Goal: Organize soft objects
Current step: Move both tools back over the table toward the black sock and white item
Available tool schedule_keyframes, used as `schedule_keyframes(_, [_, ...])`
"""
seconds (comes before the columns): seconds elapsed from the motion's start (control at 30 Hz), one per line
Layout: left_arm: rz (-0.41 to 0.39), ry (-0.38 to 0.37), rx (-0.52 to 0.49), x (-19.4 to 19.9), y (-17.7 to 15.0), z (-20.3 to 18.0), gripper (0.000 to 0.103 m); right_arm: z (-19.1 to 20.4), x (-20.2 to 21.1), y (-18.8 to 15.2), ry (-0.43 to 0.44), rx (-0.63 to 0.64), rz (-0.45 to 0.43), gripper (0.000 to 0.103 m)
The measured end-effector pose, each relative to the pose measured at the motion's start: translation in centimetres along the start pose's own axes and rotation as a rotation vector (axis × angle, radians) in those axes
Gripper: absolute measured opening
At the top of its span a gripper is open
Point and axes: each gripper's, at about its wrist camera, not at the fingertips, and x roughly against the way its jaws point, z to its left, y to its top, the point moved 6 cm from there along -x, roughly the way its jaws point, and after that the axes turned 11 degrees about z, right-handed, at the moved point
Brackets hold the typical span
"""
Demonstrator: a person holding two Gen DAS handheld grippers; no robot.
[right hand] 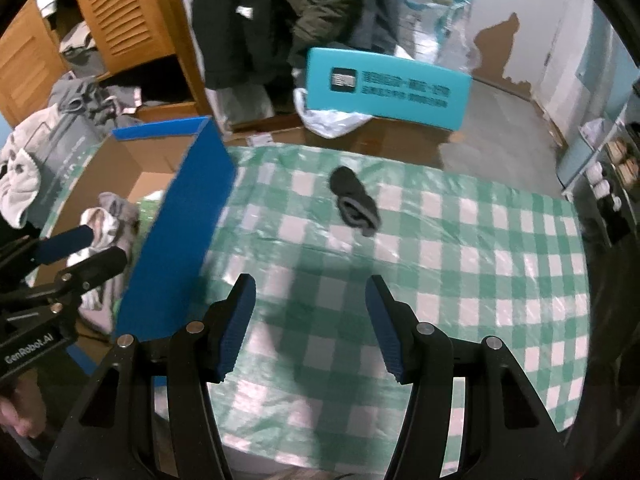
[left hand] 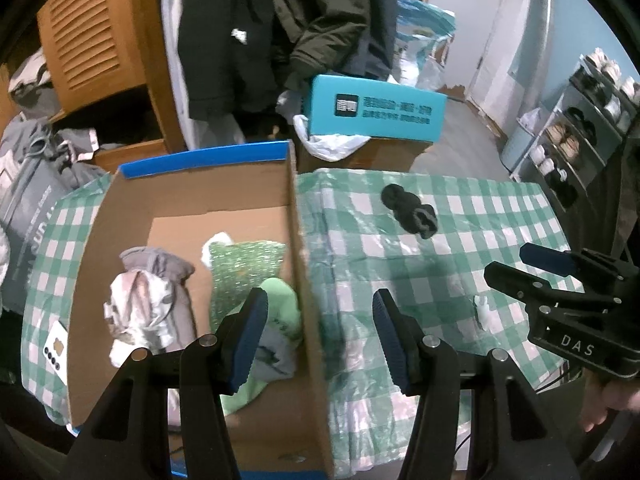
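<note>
A cardboard box (left hand: 298,240) with blue outer walls (right hand: 180,240) stands on the left of the green checked table. Inside lie a grey and white cloth bundle (left hand: 148,300), a green glittery piece (left hand: 244,264) and a light green soft item (left hand: 282,304). A dark rolled sock (left hand: 412,210) lies alone on the tablecloth to the right; it also shows in the right wrist view (right hand: 356,200). My left gripper (left hand: 320,336) is open and empty, straddling the box's right wall. My right gripper (right hand: 310,324) is open and empty above the cloth, short of the sock.
A small white scrap (left hand: 482,310) lies on the tablecloth (right hand: 480,260). A teal box (left hand: 376,108) stands beyond the table's far edge. Dark coats (left hand: 280,28) hang behind, a wooden cabinet (left hand: 96,40) at left, a shoe rack (left hand: 580,128) at right.
</note>
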Motion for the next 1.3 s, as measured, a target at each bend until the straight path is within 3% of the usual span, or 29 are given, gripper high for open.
schedule_keyframes(0.6, [0.054, 0.007, -0.110, -3.7, 1.2, -6.9, 0.056, -8.8, -2.8, -2.7, -0.040, -0.164, 0.057, 0.058])
schedule_keyframes(1.0, [0.119, -0.008, -0.118, -8.1, 0.7, -8.9, 0.056, -10.2, -8.2, -4.7, -0.018, -0.185, 0.171, 0.057])
schedule_keyframes(1.3, [0.163, 0.029, -0.143, -11.3, 0.3, -9.7, 0.056, -10.8, -11.1, -6.3, -0.015, -0.191, 0.221, 0.058])
